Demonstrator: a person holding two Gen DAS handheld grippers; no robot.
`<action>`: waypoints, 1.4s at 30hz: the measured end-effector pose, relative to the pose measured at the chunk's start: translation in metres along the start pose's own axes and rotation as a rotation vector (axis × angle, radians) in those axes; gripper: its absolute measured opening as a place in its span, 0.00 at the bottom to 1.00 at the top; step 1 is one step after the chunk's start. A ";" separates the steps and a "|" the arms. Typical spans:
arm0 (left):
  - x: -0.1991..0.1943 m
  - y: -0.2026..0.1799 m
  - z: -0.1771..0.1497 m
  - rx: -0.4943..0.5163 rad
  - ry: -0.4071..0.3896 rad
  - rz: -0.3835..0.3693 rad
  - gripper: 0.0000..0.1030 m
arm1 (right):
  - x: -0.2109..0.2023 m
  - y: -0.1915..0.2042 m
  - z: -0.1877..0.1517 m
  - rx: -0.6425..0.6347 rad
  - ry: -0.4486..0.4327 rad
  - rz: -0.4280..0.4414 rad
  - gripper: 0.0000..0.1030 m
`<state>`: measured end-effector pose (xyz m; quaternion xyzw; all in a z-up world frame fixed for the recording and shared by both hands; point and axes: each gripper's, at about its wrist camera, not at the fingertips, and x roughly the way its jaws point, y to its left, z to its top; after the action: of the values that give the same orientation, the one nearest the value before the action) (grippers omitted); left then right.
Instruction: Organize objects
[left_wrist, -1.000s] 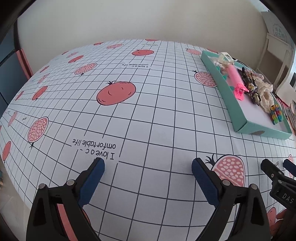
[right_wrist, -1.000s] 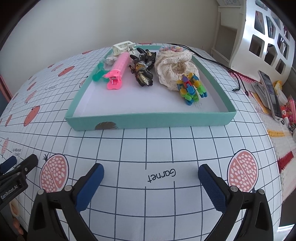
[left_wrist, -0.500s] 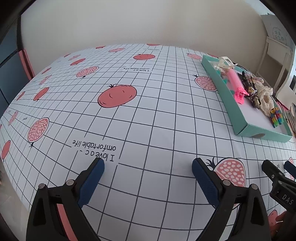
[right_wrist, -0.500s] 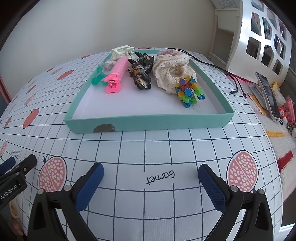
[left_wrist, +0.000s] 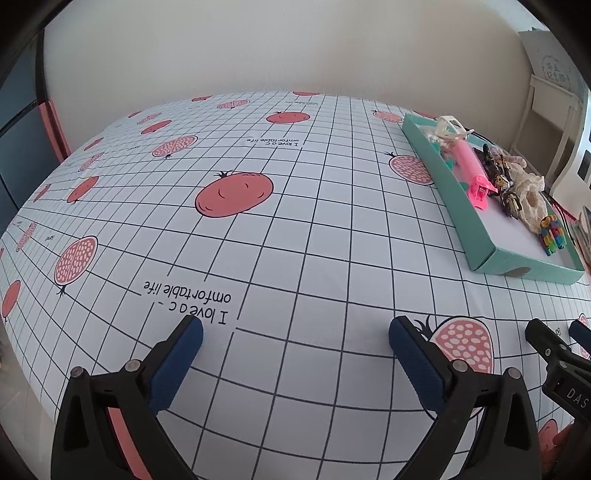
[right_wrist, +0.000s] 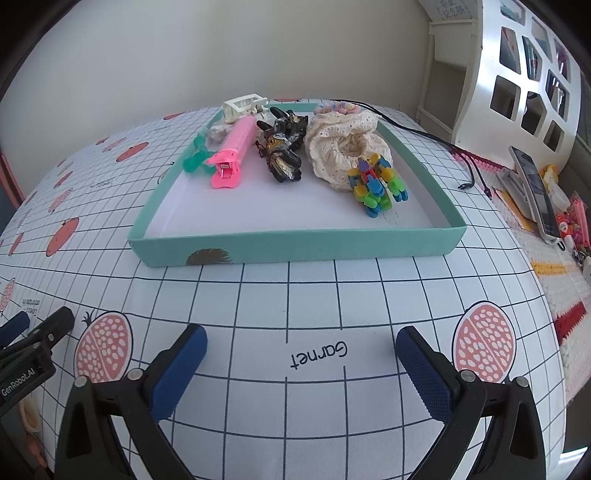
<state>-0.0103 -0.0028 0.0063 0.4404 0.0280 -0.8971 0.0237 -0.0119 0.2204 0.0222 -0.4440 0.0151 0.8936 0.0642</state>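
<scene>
A teal tray (right_wrist: 295, 249) (left_wrist: 448, 186) lies on the gridded tablecloth. Inside it are a pink hair clip (right_wrist: 234, 151) (left_wrist: 474, 173), a black and gold clip (right_wrist: 282, 149) (left_wrist: 508, 190), a cream lace scrunchie (right_wrist: 341, 147) (left_wrist: 532, 192), a bundle of small colourful clips (right_wrist: 376, 184) (left_wrist: 553, 234), a green clip (right_wrist: 195, 158) and a white clip (right_wrist: 242, 105). My right gripper (right_wrist: 301, 341) hovers open in front of the tray's near wall, holding nothing. To the tray's left, over bare cloth, my left gripper (left_wrist: 295, 330) is open and holds nothing.
A black cable (right_wrist: 436, 142) trails off the tray's right side. A phone (right_wrist: 535, 192) and small items lie on a knitted mat at the far right, beside a white shelf unit (right_wrist: 517, 74). The other gripper's tip (right_wrist: 37, 336) shows at the right wrist view's left edge.
Both grippers have tilted or pulled back slightly, so the tray sits a little farther and higher in both views. Both stay open; nothing in the tray moved.
</scene>
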 end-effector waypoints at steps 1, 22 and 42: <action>0.000 0.000 0.000 -0.001 0.000 0.001 0.99 | 0.000 0.000 0.000 0.000 -0.002 0.000 1.00; 0.000 0.000 0.001 -0.005 -0.002 0.004 1.00 | 0.000 -0.001 -0.001 0.000 -0.009 0.000 1.00; 0.000 -0.001 0.001 -0.005 -0.002 0.004 1.00 | 0.000 0.000 0.000 0.000 -0.010 0.000 1.00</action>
<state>-0.0111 -0.0022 0.0071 0.4395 0.0295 -0.8974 0.0269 -0.0117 0.2208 0.0218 -0.4396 0.0147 0.8958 0.0643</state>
